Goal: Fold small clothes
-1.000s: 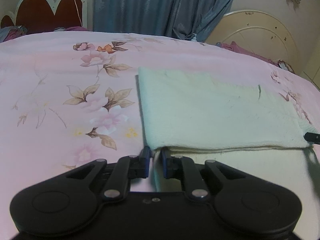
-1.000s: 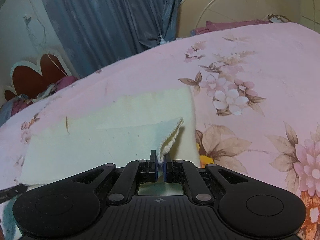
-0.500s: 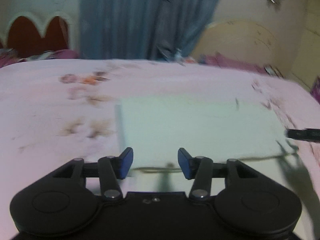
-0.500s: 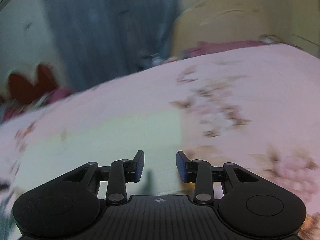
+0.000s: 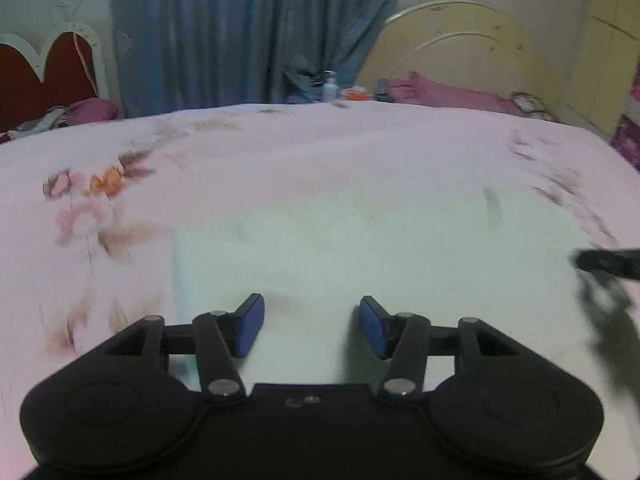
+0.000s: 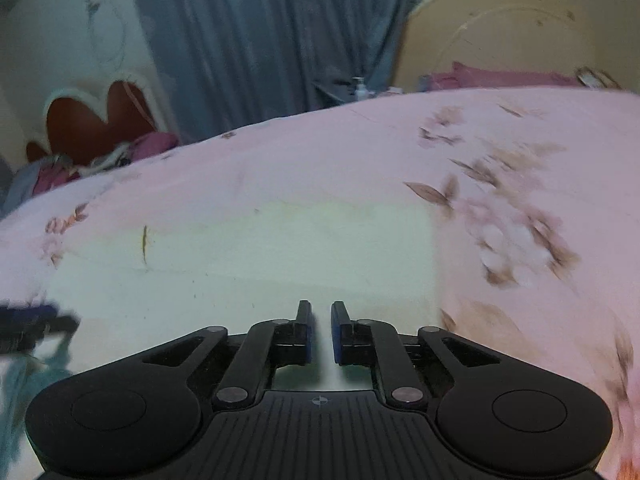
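Note:
A pale cream cloth [image 5: 360, 248] lies folded flat on the pink floral bedspread; it also shows in the right wrist view [image 6: 256, 256]. My left gripper [image 5: 311, 326] is open and empty, raised over the cloth's near left part. My right gripper [image 6: 321, 330] hovers over the cloth's near right part with its jaws nearly closed, a narrow gap between the pads and nothing held. The tip of the right gripper [image 5: 608, 262] shows at the right edge of the left wrist view. Both views are motion-blurred.
The pink bedspread [image 5: 280, 152] spreads all around the cloth. Blue curtains [image 5: 240, 32], a cream headboard [image 5: 460, 48] and a red heart-shaped headboard [image 5: 44, 76] stand behind the bed. Purple pillows [image 5: 440, 94] and small bottles [image 5: 330, 88] sit at the far edge.
Both grippers released the cloth's near edge and lifted away. The cloth now lies flat. The left jaws opened wide; the right jaws opened, then narrowed again.

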Tool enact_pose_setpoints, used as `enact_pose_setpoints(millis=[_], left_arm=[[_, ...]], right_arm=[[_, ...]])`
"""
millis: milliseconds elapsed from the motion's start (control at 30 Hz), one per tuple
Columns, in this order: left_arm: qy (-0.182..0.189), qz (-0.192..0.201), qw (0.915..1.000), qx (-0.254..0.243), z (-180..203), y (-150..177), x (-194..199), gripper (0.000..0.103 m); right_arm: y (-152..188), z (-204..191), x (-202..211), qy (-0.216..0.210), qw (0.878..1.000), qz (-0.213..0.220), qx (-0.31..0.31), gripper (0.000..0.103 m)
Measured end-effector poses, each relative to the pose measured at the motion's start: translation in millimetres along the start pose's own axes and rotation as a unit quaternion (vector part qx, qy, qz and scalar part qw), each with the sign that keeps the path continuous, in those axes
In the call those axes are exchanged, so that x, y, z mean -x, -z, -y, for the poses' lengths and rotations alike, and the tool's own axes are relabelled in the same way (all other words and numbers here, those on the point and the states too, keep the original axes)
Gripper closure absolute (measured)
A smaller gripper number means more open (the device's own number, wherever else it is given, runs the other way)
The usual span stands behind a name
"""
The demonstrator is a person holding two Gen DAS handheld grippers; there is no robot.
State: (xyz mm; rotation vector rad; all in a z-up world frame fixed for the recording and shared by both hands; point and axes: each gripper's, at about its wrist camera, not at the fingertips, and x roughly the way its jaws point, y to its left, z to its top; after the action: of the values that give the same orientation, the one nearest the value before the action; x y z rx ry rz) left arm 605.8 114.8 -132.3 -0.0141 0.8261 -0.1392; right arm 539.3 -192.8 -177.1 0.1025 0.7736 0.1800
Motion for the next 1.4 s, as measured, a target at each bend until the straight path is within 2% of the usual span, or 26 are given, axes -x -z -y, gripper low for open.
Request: enact_pose_setpoints(millis=[67, 100, 167, 233, 267, 333, 433, 500, 533, 567, 600, 667, 733, 767, 833, 900, 933, 967, 1000, 1033, 1133, 1200, 1267, 1300, 1400], left_arm=[[-0.020, -0.002, 0.9996, 0.021, -22.8, -7.3, -14.1, 0.050], [-0.018, 0.001, 0.9990, 0.040, -35.4, -9.7, -16.6, 0.050], [-0.008, 0.004, 0.9978, 0.066, -47.8, -13.0, -12.3, 0.052], [-0.018, 0.022, 0.9966, 0.077, -43.3, -13.4, 0.4, 0.050], [0.003, 0.030, 0.9963, 0.081, -34.9, -12.3, 6.2, 0.049], [0.028, 0.038, 0.9968, 0.064, -7.3, -9.5, 14.4, 0.042], [0.046, 0.039, 0.9978, 0.028, 38.5, 3.1, 22.4, 0.040], [0.037, 0.034, 0.9987, 0.006, 58.5, 15.5, 24.4, 0.040], [0.023, 0.025, 0.9994, -0.009, 63.2, 21.8, 20.6, 0.042], [0.008, 0.013, 0.9997, -0.017, 64.2, 27.7, 17.0, 0.042], [0.000, 0.016, 0.9997, -0.018, 59.1, 34.4, 18.3, 0.042], [-0.012, 0.022, 0.9996, -0.010, 42.8, 43.4, 26.3, 0.042], [-0.025, 0.026, 0.9992, -0.013, 29.2, 48.9, 37.2, 0.043], [-0.027, 0.025, 0.9992, -0.017, 27.5, 50.9, 42.9, 0.043], [-0.032, 0.026, 0.9988, -0.027, 35.2, 54.4, 52.2, 0.041], [-0.019, 0.037, 0.9988, -0.026, 42.2, 55.0, 60.8, 0.040], [-0.010, 0.043, 0.9988, -0.022, 47.8, 55.6, 65.2, 0.040], [-0.002, 0.046, 0.9988, -0.019, 52.1, 54.8, 65.7, 0.040], [0.003, 0.043, 0.9989, -0.017, 56.9, 54.3, 64.8, 0.041], [0.008, 0.037, 0.9992, -0.015, 60.1, 53.8, 61.8, 0.041], [0.012, 0.020, 0.9997, -0.005, 62.9, 58.9, 47.5, 0.041], [0.013, 0.026, 0.9995, -0.009, 60.1, 65.4, 45.1, 0.040], [0.000, 0.029, 0.9994, -0.016, 54.1, 67.7, 54.7, 0.040], [-0.015, 0.032, 0.9992, -0.016, 47.4, 70.3, 60.0, 0.040], [-0.022, 0.023, 0.9995, -0.006, 22.0, 80.7, 68.4, 0.042]], right_arm=[[-6.6, 17.6, -13.6, 0.056, 0.998, -0.011, -0.013, 0.092], [-7.8, 27.9, -15.0, 0.073, 0.997, -0.015, -0.027, 0.092], [-12.7, 41.4, -12.0, 0.068, 0.996, -0.014, -0.056, 0.092], [-17.2, 33.3, -1.2, 0.070, 0.996, 0.007, -0.046, 0.092], [-18.8, 22.7, 3.6, 0.052, 0.997, 0.020, -0.045, 0.092], [-20.8, -7.5, 1.9, 0.013, 0.999, 0.018, -0.028, 0.092], [-15.8, -62.4, -12.3, -0.044, 0.999, -0.004, 0.023, 0.091], [-9.3, -84.3, -18.0, -0.069, 0.997, -0.017, 0.042, 0.091], [-4.6, -91.9, -20.0, -0.077, 0.995, -0.023, 0.055, 0.079], [1.8, -95.8, -19.9, -0.071, 0.995, -0.023, 0.073, 0.055], [8.0, -94.9, -19.1, -0.060, 0.995, -0.020, 0.082, 0.049], [14.2, -75.1, -15.5, -0.022, 0.997, -0.015, 0.078, 0.049], [19.8, -52.5, -4.6, 0.041, 0.997, -0.009, 0.066, 0.049], [21.3, -48.9, 2.3, 0.049, 0.997, -0.006, 0.065, 0.052], [21.8, -53.9, 18.6, 0.023, 0.998, 0.004, 0.061, 0.057], [25.7, -73.2, 31.7, -0.038, 0.997, 0.009, 0.066, 0.057], [27.6, -83.0, 34.2, -0.062, 0.995, 0.006, 0.072, 0.061], [31.4, -96.6, 33.6, -0.081, 0.993, -0.003, 0.082, 0.073], [35.2, -107.6, 29.6, -0.092, 0.992, -0.016, 0.089, 0.080], [36.6, -111.9, 20.7, -0.098, 0.991, -0.026, 0.090, 0.087], [45.5, -118.6, 7.7, -0.095, 0.991, -0.040, 0.086, 0.088], [46.9, -118.8, 8.8, -0.094, 0.990, -0.037, 0.096, 0.088], [48.8, -114.2, 14.4, -0.074, 0.990, -0.033, 0.115, 0.088], [47.6, -102.3, 19.5, -0.049, 0.992, -0.026, 0.115, 0.088], [44.3, -45.3, 31.2, 0.032, 0.998, -0.019, 0.056, 0.088]])
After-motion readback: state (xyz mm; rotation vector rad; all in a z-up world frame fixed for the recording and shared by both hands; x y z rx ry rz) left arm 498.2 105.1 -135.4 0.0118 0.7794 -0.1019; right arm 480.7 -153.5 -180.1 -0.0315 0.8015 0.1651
